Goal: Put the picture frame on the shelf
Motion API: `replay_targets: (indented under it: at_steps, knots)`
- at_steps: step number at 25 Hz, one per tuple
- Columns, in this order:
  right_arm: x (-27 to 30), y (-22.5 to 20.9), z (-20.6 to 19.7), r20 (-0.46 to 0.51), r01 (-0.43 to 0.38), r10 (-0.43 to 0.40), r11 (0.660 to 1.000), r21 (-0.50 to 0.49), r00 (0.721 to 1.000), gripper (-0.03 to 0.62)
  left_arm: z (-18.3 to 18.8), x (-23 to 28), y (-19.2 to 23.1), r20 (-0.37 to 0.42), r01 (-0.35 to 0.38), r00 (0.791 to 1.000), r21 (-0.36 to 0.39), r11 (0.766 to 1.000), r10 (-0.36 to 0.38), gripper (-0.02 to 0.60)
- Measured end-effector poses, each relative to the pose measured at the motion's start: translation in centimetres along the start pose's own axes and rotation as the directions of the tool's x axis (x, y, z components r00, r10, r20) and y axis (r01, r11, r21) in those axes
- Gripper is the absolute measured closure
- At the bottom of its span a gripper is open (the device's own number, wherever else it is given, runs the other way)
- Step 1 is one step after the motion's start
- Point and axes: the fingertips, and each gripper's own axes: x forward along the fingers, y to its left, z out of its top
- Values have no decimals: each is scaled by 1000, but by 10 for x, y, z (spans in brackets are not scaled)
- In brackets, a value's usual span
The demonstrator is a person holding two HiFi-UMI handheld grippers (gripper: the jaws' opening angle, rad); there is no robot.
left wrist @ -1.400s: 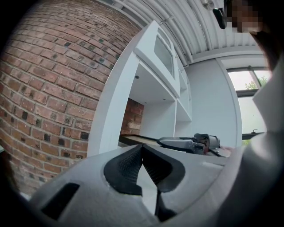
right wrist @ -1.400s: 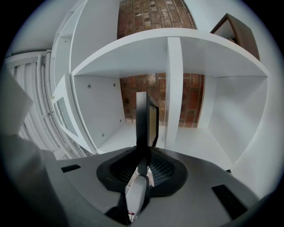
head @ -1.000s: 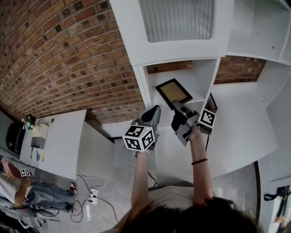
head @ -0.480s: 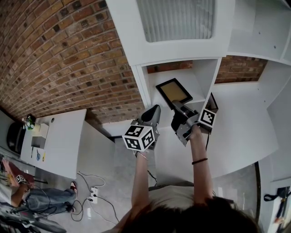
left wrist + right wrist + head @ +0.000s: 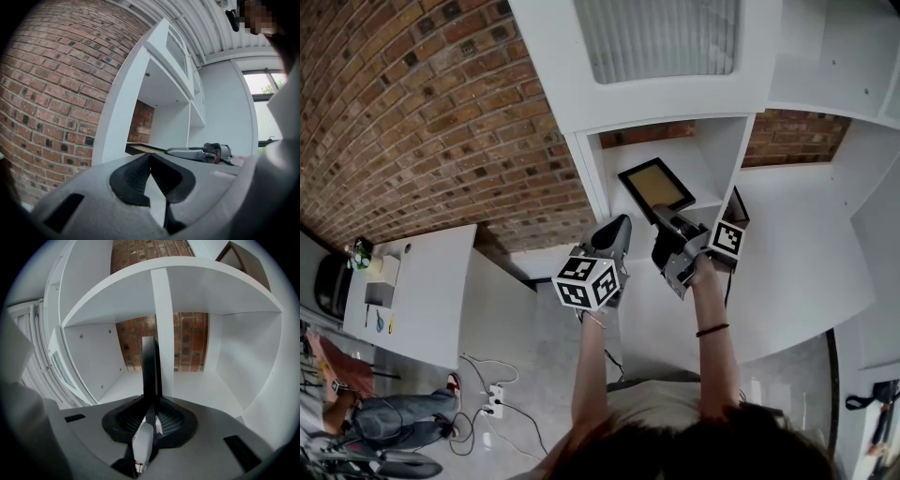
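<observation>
Black-edged with a tan face, the picture frame [image 5: 656, 185] sits just above the middle of the head view, inside the open compartment of the white shelf [image 5: 719, 150]. The right hand-held gripper [image 5: 664, 217] pinches its near edge from 5 o'clock. The right forearm reaches up from the body at 6 o'clock, with a dark band around the wrist. The left hand-held gripper [image 5: 619, 226] hangs just beside it at 9 o'clock, apart from the frame, on an arm raised the same way. A brick wall [image 5: 412, 122] fills the upper left, and a white worktop [image 5: 427, 291] lies at 8 o'clock.

In the left gripper view, the jaws of the left hand-held gripper [image 5: 149, 155] are pressed together with nothing between them. Beyond them the frame [image 5: 140, 149] lies level and edge-on at the shelf [image 5: 154, 65] opening, with the right hand-held gripper [image 5: 199, 153] at 3 o'clock of it.

In the right gripper view, the right hand-held gripper [image 5: 151, 414] is narrowly closed on the frame [image 5: 150, 371], seen as a dark upright strip. Behind it are the white compartment [image 5: 197, 390] and its brick back [image 5: 136, 341]. Whether the frame touches the shelf board cannot be told.
</observation>
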Motion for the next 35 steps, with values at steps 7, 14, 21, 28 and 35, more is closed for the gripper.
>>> replay_targets:
  at_steps: [7, 14, 21, 28, 35]
  knots:
    - [-1, -2, 0, 5, 5, -6, 1000, 16, 1000, 522, -3, 2, -2, -5, 5, 1000, -1, 1000, -5, 571]
    - [-1, -1, 1, -1, 11, -11, 1000, 14, 1000, 522, -4, 1, 0, -6, -1, 1000, -6, 1000, 1, 571]
    - [0, 5, 0, 7, -5, 5, 1000, 23, 1000, 513, -3, 1, -1, -6, -1, 1000, -4, 1000, 1, 571]
    - [-2, 5, 0, 15, 8, -8, 1000, 26, 1000, 474, -2, -2, -2, -3, -9, 1000, -2, 1000, 9, 571]
    - [-4, 0, -1, 24, 14, -15, 999, 38, 1000, 453, -2, -6, -2, -5, -11, 1000, 2, 1000, 11, 571]
